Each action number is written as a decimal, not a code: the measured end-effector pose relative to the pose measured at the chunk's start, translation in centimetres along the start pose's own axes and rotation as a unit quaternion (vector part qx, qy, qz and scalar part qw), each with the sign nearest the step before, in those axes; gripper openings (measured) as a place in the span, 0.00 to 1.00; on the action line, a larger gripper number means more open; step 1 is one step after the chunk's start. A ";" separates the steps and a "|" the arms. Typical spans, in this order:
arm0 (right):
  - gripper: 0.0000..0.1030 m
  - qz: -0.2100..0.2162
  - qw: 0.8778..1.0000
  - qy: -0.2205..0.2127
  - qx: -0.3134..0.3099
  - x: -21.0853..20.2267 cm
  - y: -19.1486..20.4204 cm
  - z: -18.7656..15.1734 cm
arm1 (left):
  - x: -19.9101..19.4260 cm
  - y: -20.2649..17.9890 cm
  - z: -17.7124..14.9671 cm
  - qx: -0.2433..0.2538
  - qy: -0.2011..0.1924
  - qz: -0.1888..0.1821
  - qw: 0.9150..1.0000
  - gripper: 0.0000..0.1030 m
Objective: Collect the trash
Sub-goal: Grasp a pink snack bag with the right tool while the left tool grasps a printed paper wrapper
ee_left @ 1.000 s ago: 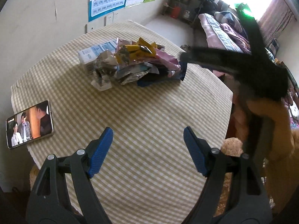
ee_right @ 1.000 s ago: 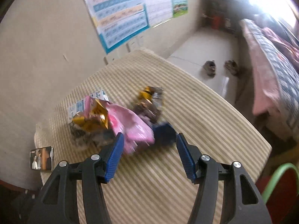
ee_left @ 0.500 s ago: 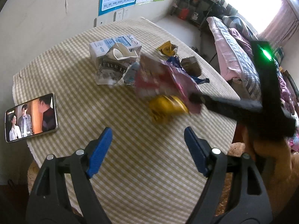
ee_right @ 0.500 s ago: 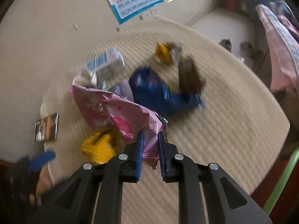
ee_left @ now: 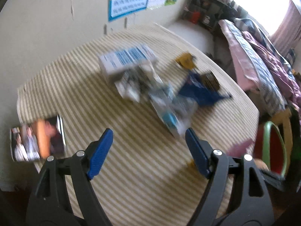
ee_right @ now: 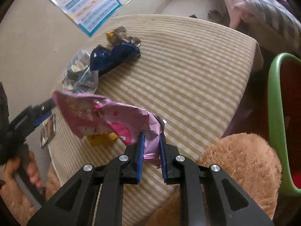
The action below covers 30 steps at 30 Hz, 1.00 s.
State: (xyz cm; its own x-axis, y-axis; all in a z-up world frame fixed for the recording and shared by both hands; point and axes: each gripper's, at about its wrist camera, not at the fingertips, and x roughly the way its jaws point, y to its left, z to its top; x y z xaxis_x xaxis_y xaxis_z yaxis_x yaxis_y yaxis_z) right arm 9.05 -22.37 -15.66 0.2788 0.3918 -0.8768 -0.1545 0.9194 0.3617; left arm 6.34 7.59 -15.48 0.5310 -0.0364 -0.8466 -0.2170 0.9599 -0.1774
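Your right gripper (ee_right: 151, 143) is pinching the pink bag (ee_right: 105, 116) above the tabletop (ee_right: 188, 79). Next, carry it to the green bin (ee_right: 276, 113) at three o'clock. Your left gripper (ee_left: 148, 148) is spread wide, empty, near the blue wrapper (ee_left: 199, 92).

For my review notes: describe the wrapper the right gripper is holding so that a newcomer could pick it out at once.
Start at the checked tablecloth and come to its near edge, where the right gripper is shut. The pink wrapper hangs from its blue pads, lifted off the cloth. It is the only pink piece; the dark blue wrapper lies further back on the table.
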 end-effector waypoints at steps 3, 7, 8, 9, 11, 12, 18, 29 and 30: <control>0.15 0.000 1.000 -0.001 -0.009 0.2 0.5 -0.2 | 1.7 0.9 3.0 -0.004 -0.001 0.018 1.000 0.74; 0.16 0.005 1.000 0.001 -0.011 0.3 0.2 -0.4 | 4.8 1.0 6.0 0.012 0.024 0.033 0.999 0.71; 0.16 0.006 1.000 0.002 -0.008 0.4 0.0 -0.5 | 5.4 0.8 6.4 0.015 0.031 0.032 0.999 0.71; 0.16 0.007 1.000 0.003 -0.003 0.5 -0.2 -0.6 | 6.2 0.7 6.7 0.019 0.042 0.032 0.998 0.70; 0.16 0.011 1.000 0.004 0.004 0.7 -0.5 -0.5 | 7.3 0.6 6.7 0.019 0.059 0.032 0.998 0.65; 0.16 0.012 1.000 0.005 0.006 0.7 -0.6 -0.5 | 8.0 0.6 6.7 0.015 0.072 0.030 0.997 0.58; 0.17 0.014 1.000 0.005 0.006 0.6 -0.6 -0.7 | 8.4 0.6 6.2 0.004 0.089 0.015 0.996 0.29; 0.31 0.017 1.000 -0.001 0.011 0.4 -0.7 -0.6 | 2.9 -0.9 4.6 0.038 0.029 -0.003 0.999 0.28; 0.32 0.020 1.000 -0.004 0.012 0.3 -0.7 -0.6 | 2.5 -1.1 4.3 0.041 0.026 -0.006 0.999 0.29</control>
State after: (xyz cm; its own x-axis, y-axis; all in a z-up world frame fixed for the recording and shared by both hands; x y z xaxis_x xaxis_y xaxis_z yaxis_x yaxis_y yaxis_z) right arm 8.68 -22.96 -16.37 0.2797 0.4292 -0.8588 -0.1428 0.9031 0.4049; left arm 11.47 7.61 -15.22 0.4888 -0.0606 -0.8703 -0.1410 0.9790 -0.1473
